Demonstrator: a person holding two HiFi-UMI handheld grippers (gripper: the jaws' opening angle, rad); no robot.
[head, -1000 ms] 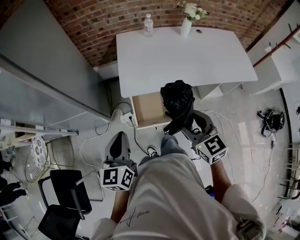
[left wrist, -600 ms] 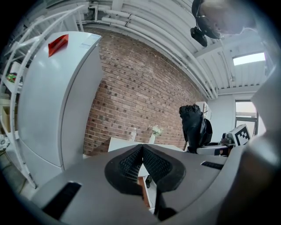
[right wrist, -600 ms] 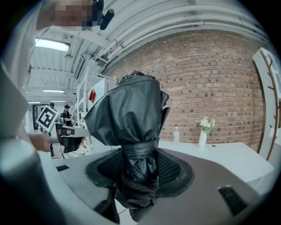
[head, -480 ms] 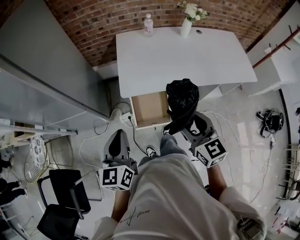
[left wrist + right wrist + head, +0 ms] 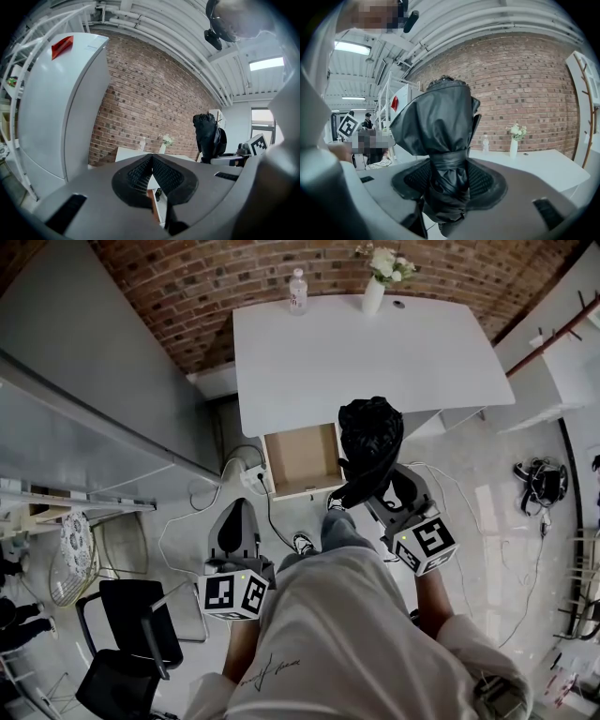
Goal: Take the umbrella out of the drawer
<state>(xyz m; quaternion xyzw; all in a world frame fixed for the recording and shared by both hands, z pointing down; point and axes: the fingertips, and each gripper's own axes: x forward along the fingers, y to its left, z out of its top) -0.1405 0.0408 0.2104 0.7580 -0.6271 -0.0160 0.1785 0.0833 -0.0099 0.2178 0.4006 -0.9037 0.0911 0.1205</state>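
Your right gripper (image 5: 382,491) clamps the umbrella (image 5: 370,430), at the drawer's (image 5: 300,457) three o'clock; your left gripper (image 5: 238,514) is closed, empty.

A white table (image 5: 375,352) stands before a brick wall (image 5: 206,296).

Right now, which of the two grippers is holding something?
The right gripper: its jaws are clamped on the folded black umbrella. The left gripper has its jaws together with nothing between them.
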